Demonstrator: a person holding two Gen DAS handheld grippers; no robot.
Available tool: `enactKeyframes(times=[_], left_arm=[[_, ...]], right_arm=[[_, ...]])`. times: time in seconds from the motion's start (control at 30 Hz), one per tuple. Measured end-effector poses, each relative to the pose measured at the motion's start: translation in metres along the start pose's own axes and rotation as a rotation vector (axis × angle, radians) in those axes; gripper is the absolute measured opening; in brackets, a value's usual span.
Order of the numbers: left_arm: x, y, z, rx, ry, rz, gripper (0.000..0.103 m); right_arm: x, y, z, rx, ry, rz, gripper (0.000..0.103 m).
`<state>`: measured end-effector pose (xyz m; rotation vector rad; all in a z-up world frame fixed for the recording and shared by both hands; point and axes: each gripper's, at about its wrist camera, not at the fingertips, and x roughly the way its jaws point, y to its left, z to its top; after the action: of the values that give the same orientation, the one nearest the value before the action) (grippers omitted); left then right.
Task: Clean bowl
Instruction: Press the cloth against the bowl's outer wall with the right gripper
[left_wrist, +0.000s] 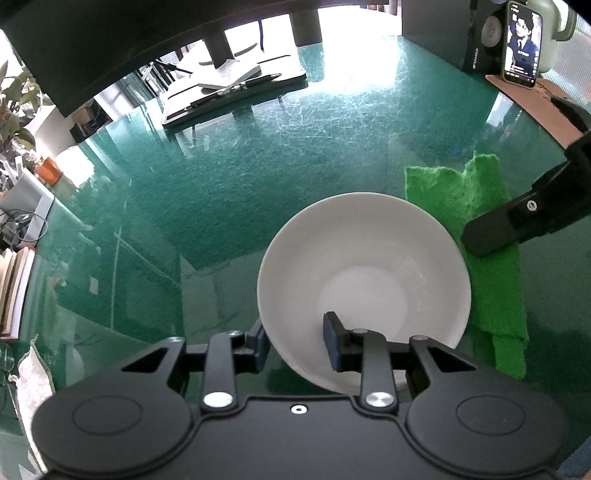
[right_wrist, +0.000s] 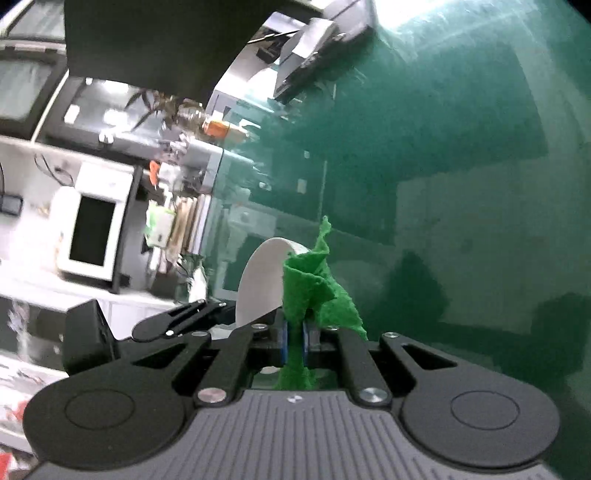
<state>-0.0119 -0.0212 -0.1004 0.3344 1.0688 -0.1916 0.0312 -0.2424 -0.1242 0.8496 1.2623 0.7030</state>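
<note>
Round white ceramic bowl (left_wrist: 364, 273) on glossy green bench (left_wrist: 229, 177), left claw (left_wrist: 295, 341) pinching its near rim, right claw (right_wrist: 294, 338) pressed onto bright green scouring cloth (right_wrist: 314, 284) beside bowl.

— Where's your left claw (left_wrist: 297, 341)?

— Straddling the white bowl's (left_wrist: 364, 258) near rim, one finger inside, one outside, closed on the wall.

— And the right claw (right_wrist: 294, 341)?

— Pinched tight on the green cloth (right_wrist: 310, 284), which bunches up between my blue pads (right_wrist: 283, 341). It sits just right of the bowl.
</note>
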Motion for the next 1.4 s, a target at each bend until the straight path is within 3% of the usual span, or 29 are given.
enactKeyframes(times=[0.13, 0.57, 0.73, 0.8, 0.9, 0.93, 0.97, 1.0, 1.07, 1.17, 1.2, 1.4], left_arm=[[0.000, -0.001, 0.001, -0.010, 0.002, 0.002, 0.030], [0.002, 0.004, 0.003, 0.000, 0.012, -0.030, 0.030], [0.002, 0.004, 0.004, 0.006, 0.017, -0.032, 0.030], [0.002, 0.004, 0.003, 0.005, 0.016, -0.032, 0.030], [0.002, 0.002, 0.004, 0.005, 0.012, -0.033, 0.030], [0.002, 0.002, 0.004, 0.005, 0.011, -0.032, 0.030], [0.002, 0.001, 0.004, 0.005, 0.010, -0.032, 0.030], [0.002, 0.001, 0.004, 0.005, 0.009, -0.031, 0.030], [0.002, 0.001, 0.004, 0.003, 0.009, -0.029, 0.030], [0.002, 0.001, 0.004, 0.002, 0.007, -0.026, 0.030], [0.002, 0.000, 0.004, 0.003, 0.007, -0.025, 0.030], [0.002, -0.001, 0.004, 0.015, 0.013, -0.019, 0.030]], right_arm=[[0.011, -0.026, 0.012, 0.214, -0.081, 0.055, 0.009], [0.035, -0.066, -0.015, 0.611, -0.170, 0.192, 0.011], [0.044, -0.078, -0.026, 0.754, -0.198, 0.242, 0.019], [0.048, -0.083, -0.031, 0.812, -0.209, 0.262, 0.035], [0.047, -0.079, -0.032, 0.813, -0.243, 0.263, 0.043], [0.046, -0.074, -0.030, 0.769, -0.242, 0.222, 0.041], [0.044, -0.069, -0.028, 0.725, -0.241, 0.180, 0.028], [0.042, -0.065, -0.027, 0.690, -0.247, 0.135, 0.007], [0.037, -0.066, -0.027, 0.689, -0.266, 0.120, 0.006], [0.030, -0.070, -0.028, 0.715, -0.306, 0.193, 0.006], [0.032, -0.071, -0.028, 0.734, -0.277, 0.261, 0.006], [0.031, -0.074, -0.033, 0.774, -0.241, 0.321, 0.006]])
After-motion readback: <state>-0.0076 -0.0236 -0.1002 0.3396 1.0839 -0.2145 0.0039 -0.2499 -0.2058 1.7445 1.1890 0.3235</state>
